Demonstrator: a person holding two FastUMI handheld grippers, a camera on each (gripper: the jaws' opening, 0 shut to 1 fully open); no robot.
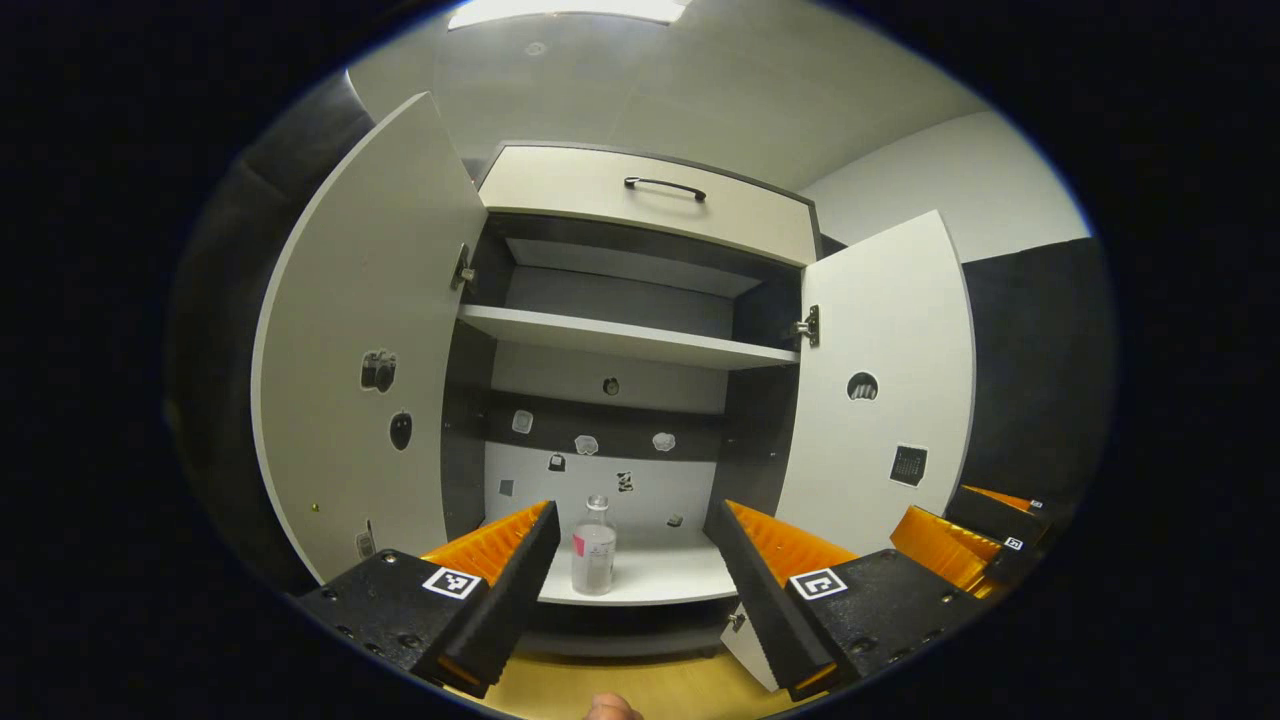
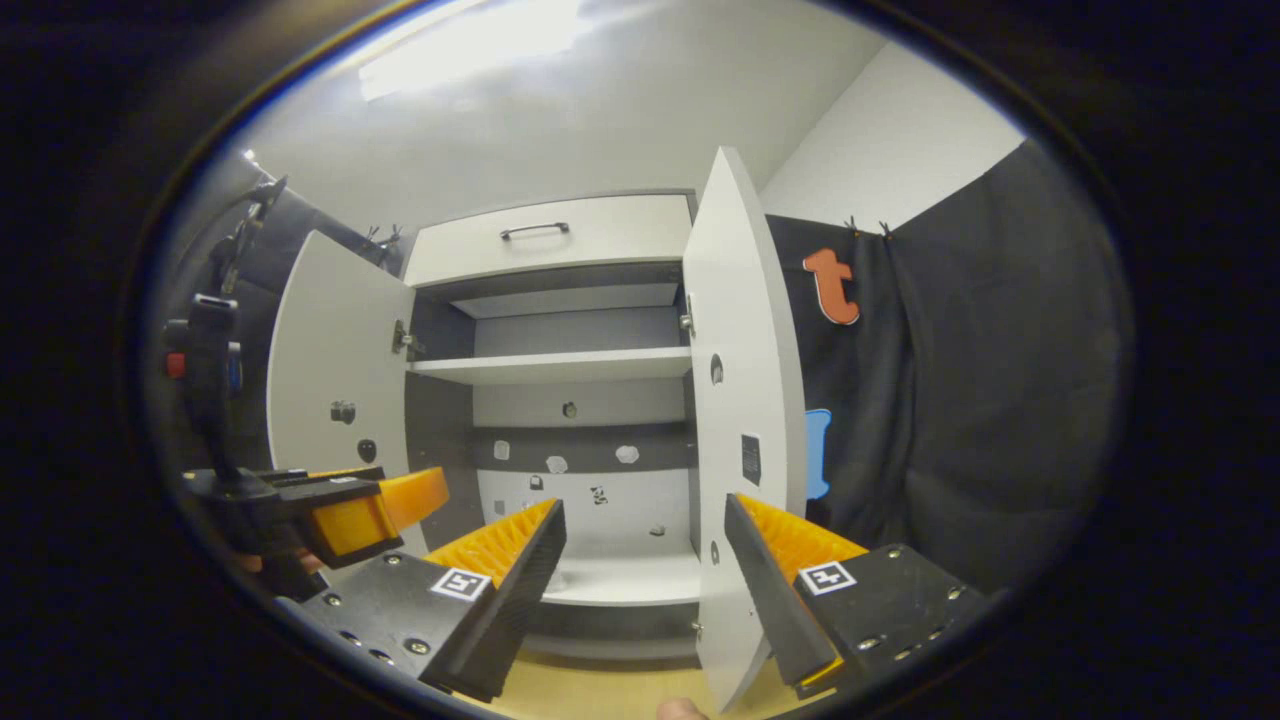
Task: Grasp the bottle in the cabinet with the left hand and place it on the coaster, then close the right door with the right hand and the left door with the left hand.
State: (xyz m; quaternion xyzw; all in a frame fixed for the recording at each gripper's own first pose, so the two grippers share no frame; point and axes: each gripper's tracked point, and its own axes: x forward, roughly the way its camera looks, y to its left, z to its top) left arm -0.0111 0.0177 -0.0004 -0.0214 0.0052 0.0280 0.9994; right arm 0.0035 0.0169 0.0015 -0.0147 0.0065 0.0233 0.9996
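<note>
A small clear bottle (image 1: 593, 547) with a pale label stands upright near the front of the cabinet's bottom shelf (image 1: 665, 578). My left gripper (image 1: 632, 517) is open a little in front of it, and the bottle appears in the gap, close to the left finger. Both doors are swung wide: the left door (image 1: 370, 340) and the right door (image 1: 885, 380). My right gripper (image 2: 645, 510) is open with nothing between its fingers, and the right door's edge (image 2: 745, 400) rises just beyond its right finger. The right gripper (image 1: 965, 540) sits low beside the right door, and the left gripper (image 2: 345, 512) is off to the left.
A drawer with a dark handle (image 1: 665, 187) tops the cabinet. An upper shelf (image 1: 620, 340) is bare. Small stickers dot the back panel and doors. A wooden surface (image 1: 560, 690) lies below the cabinet. Black cloth (image 2: 950, 400) hangs on the right.
</note>
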